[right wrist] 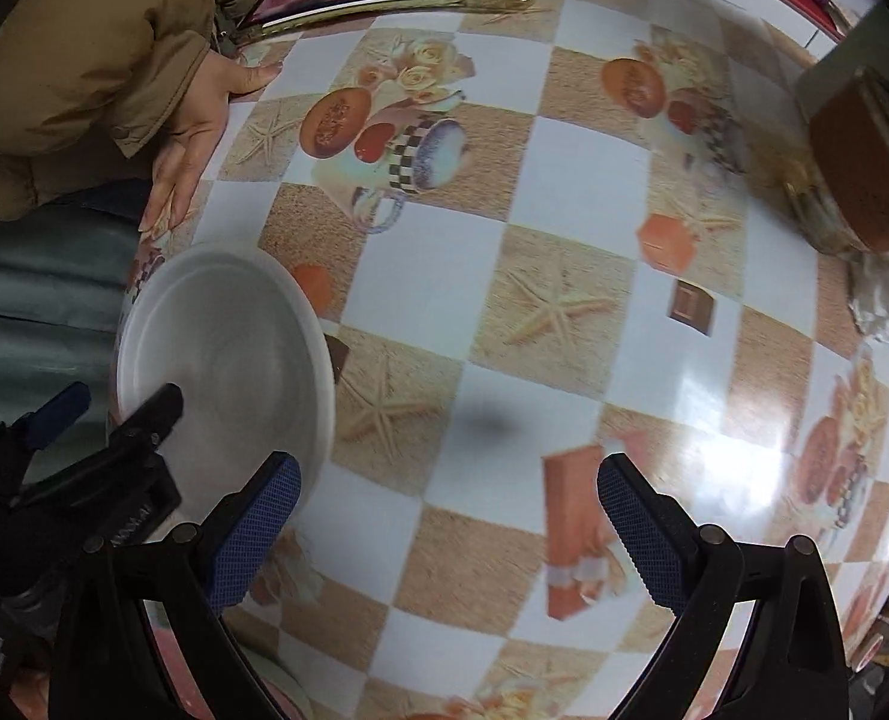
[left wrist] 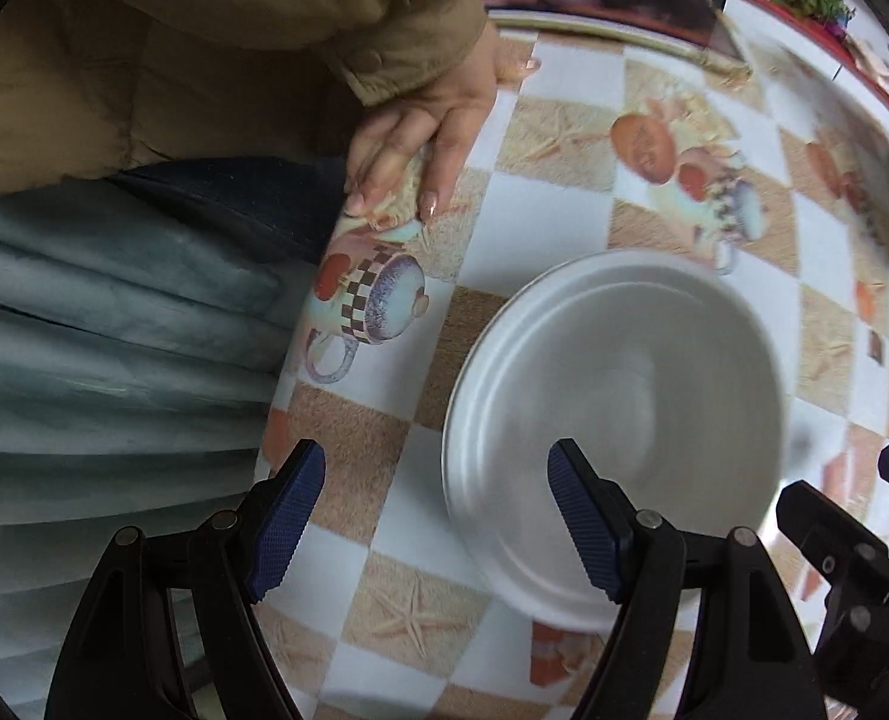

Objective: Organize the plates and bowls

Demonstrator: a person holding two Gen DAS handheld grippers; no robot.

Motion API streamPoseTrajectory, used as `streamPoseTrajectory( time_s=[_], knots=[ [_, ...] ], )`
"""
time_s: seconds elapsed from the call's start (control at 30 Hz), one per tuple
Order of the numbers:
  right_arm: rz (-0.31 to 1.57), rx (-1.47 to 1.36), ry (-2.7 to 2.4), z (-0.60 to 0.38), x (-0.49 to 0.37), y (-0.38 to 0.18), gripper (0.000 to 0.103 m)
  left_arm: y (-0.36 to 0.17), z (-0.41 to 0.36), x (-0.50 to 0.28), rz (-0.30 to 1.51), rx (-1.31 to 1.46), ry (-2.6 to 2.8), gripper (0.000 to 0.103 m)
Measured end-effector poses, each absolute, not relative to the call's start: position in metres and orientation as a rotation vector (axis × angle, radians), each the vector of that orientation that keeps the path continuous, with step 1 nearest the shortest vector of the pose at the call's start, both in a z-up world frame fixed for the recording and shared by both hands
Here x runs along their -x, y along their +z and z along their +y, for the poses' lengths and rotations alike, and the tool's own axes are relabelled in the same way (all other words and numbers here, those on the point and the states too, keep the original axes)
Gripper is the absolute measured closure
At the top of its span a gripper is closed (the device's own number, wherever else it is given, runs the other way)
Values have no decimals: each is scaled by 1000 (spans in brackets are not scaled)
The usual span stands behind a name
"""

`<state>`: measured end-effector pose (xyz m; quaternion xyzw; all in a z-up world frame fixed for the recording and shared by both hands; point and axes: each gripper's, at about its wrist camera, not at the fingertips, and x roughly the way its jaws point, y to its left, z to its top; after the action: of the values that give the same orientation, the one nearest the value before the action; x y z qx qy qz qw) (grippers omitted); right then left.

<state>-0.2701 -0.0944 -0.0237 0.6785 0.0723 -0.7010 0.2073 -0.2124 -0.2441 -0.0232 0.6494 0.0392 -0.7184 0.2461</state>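
Resting hand [left wrist: 426, 120] beside white plate [left wrist: 612, 420], jar [right wrist: 864, 180] well apart

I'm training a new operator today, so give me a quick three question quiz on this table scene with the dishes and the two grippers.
1. True or false: the left gripper is clamped on the white bowl.
2. What lies directly under the white bowl: A) a white plate, B) a wooden box, C) bare tablecloth?
3. Fill in: a bystander's hand rests on the ___ of the table.

Key
1. False; its jaws stand open, empty.
2. A
3. edge
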Motion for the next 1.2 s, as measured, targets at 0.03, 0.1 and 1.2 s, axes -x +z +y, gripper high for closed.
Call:
streamPoseTrajectory(
  time_s=[0.03, 0.1, 1.2],
  knots=[
    [203, -1887, -1954, -99, 271, -27, 3, -30, -247, 214, 108, -1783, -1949, 23],
    [208, -1894, -1953, -106, 273, -34, 3, -39, -251, 216, 106, -1800, -1929, 23],
    [-9, -2213, -1795, 99, 181, -65, 84, -67, 17, 172, -178, -2324, -2180, 62]
  ],
)
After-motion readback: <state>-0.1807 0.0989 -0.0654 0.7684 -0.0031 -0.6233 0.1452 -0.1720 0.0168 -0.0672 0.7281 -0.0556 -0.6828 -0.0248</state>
